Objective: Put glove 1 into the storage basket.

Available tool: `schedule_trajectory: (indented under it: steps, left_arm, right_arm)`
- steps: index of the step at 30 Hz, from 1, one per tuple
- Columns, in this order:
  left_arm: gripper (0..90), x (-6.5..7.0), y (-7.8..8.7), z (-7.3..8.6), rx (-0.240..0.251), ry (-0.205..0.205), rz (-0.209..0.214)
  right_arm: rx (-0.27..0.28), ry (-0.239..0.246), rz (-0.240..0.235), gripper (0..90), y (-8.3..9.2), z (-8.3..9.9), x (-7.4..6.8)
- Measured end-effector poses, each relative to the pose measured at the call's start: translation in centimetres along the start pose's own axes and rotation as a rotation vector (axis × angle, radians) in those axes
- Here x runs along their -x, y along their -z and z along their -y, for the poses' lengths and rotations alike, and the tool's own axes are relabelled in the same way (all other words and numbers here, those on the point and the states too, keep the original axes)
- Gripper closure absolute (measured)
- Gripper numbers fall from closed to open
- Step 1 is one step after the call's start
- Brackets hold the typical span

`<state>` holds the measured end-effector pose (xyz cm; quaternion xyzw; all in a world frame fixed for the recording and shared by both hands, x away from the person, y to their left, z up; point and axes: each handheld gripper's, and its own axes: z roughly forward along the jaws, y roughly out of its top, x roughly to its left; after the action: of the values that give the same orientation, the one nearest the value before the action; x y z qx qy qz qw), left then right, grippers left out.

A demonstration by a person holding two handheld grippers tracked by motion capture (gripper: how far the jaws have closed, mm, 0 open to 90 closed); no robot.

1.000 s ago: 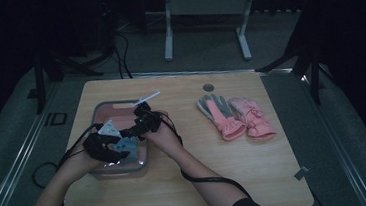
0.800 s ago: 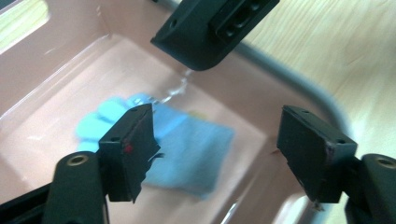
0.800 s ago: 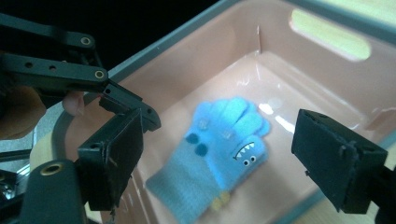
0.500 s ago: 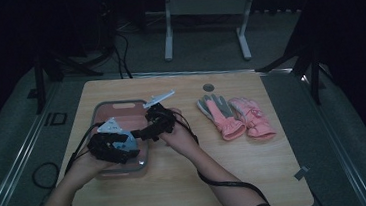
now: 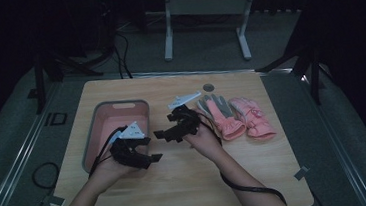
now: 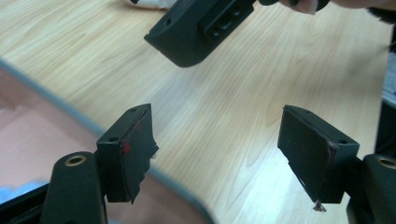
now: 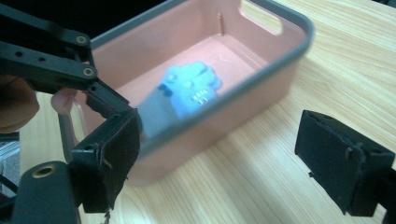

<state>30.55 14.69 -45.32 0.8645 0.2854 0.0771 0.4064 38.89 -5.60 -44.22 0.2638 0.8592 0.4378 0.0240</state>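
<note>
Nothing is gripped by the left gripper (image 6: 217,154): its jaws, seen just opening, are held wide with only bare table (image 6: 224,107) between them, and the bin's grey rim is cut off at the lower left of that view. The right gripper (image 7: 238,154) is also spread wide and empty, its jaws having just opened. Beyond them the pink bin (image 7: 261,88) is seen, and a blue glove (image 7: 187,88) is lying inside, blurred and partly hidden by the near rim. From above, two pink gloves (image 5: 237,118) are seen lying on the table, just right of the right gripper.
</note>
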Motion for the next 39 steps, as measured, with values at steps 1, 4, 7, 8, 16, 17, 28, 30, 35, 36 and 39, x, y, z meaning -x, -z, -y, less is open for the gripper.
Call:
schedule_trajectory:
  steps: [1, 4, 7, 8, 16, 17, 28, 30, 35, 36, 39]
  left_arm:
    - [27.3, 0.2, -0.2, -0.1, 0.001, -0.002, 0.000]
    - [27.3, 1.0, -0.9, -0.4, 0.008, -0.008, 0.001]
    - [27.3, 1.7, -1.4, -0.7, 0.021, -0.020, 0.007]
    - [27.3, 2.1, -1.5, -0.8, 0.026, -0.028, 0.010]
    - [13.3, 4.0, -3.9, -1.3, 0.037, -0.010, 0.084]
    - [10.7, 4.1, -4.1, -1.2, 0.046, -0.003, 0.096]
    - [7.2, 6.3, -7.5, 0.6, 0.077, -0.067, 0.097]
    - [7.2, 6.4, -8.0, 1.1, 0.081, -0.056, 0.099]
    - [7.2, 6.9, -9.5, 2.5, 0.058, -0.069, 0.100]
    - [7.1, 7.1, -9.9, 2.7, 0.053, -0.079, 0.097]
    - [7.1, 7.3, -10.4, 3.2, 0.046, -0.090, 0.099]
  right_arm:
    - [-0.001, -0.005, 0.004, 14.1, 0.4, 0.4, 0.3]
    - [-0.001, -0.010, 0.019, 14.0, 1.5, 1.3, 1.1]
    - [-0.001, -0.012, 0.031, 14.0, 2.4, 2.3, 1.8]
    - [-0.001, -0.009, 0.033, 14.0, 2.7, 2.6, 2.0]
    - [0.010, -0.034, 0.042, 14.1, 4.5, 5.0, 3.2]
    - [0.014, -0.035, 0.042, 14.1, 4.7, 5.1, 3.3]
    - [0.038, -0.070, 0.060, 14.4, 6.2, 7.2, 4.5]
    - [0.035, -0.075, 0.066, 14.4, 6.3, 7.7, 4.7]
    - [0.023, -0.082, 0.083, 14.4, 6.3, 9.1, 5.3]
    - [0.025, -0.082, 0.085, 14.4, 6.4, 9.4, 5.4]
    - [0.025, -0.087, 0.089, 14.4, 6.5, 9.9, 5.6]
